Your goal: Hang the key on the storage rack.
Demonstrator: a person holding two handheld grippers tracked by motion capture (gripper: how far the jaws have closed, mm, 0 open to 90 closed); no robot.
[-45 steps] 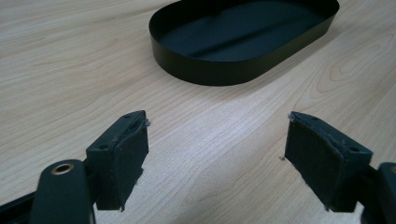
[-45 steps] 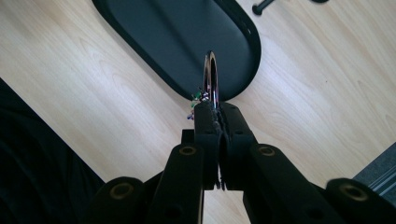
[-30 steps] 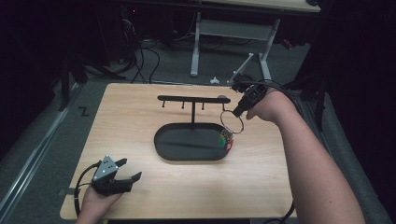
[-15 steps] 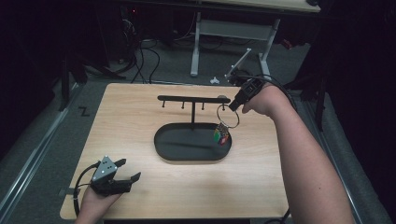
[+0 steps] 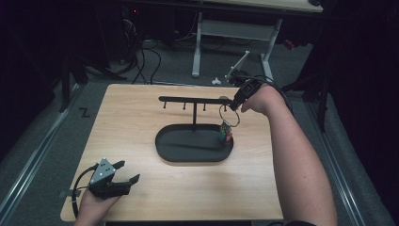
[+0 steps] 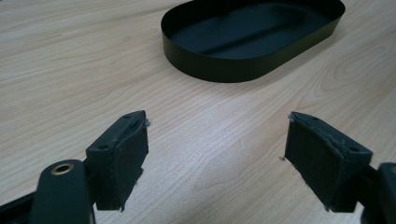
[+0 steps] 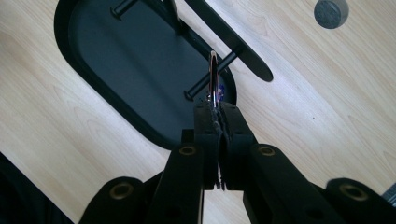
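Right gripper (image 5: 234,104), clamped on the key ring (image 5: 229,116), has carried it from above the tray (image 5: 165,147) toward the rack's end peg (image 7: 205,83), nearly ready to hook.

Metal key ring (image 5: 229,115) with small colourful charms, hanging upright beside black rack's end peg.

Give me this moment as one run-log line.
right claw: shut on key ring, beside rack's end peg | left claw: open, idle on table | charm: hanging over tray
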